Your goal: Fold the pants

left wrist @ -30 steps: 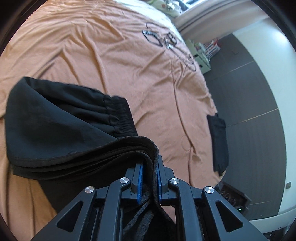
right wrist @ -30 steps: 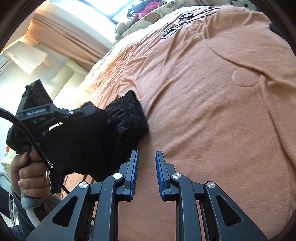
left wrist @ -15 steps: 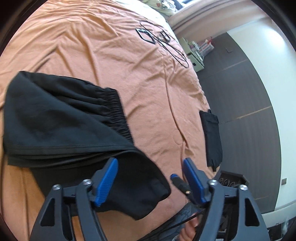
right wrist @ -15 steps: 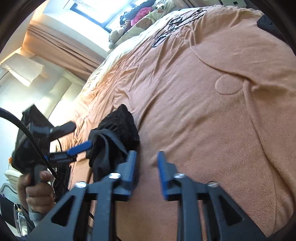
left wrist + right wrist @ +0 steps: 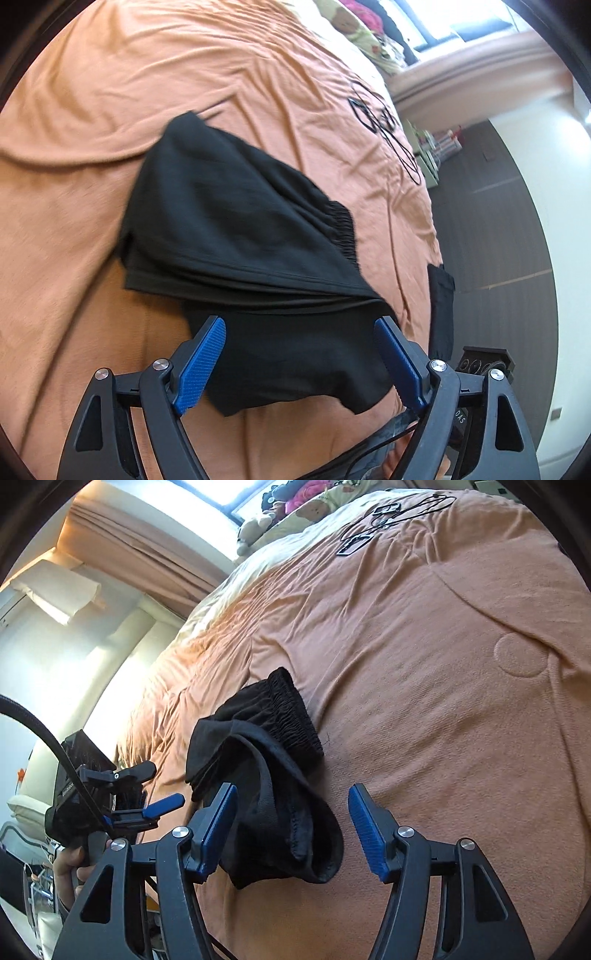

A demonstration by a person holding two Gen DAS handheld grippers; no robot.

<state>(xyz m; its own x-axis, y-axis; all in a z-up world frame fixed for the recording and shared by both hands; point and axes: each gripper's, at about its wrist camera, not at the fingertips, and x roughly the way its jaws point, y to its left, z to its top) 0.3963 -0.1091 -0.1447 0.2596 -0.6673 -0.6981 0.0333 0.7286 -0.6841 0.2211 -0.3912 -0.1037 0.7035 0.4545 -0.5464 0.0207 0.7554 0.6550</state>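
The black pants point(image 5: 240, 236) lie folded in a thick bundle on the orange bedspread point(image 5: 92, 122), elastic waistband at the right side. My left gripper point(image 5: 303, 358) is open, its blue pads on either side of the bundle's near loose edge, holding nothing. In the right wrist view the pants point(image 5: 273, 760) lie just ahead, and my right gripper point(image 5: 291, 827) is open with the near end of the bundle between its fingers. The left gripper point(image 5: 122, 805) shows at the left, held in a hand.
A black cable and small frames point(image 5: 376, 520) lie on the far part of the bed. Stuffed toys point(image 5: 295, 506) sit by the window. Another dark cloth point(image 5: 441, 306) hangs off the bed's right edge above the dark floor point(image 5: 491, 236).
My left gripper has let go of the pants and opened wide; the bundle has dropped onto the bed. My right gripper has opened from nearly shut and moved up to the bundle.
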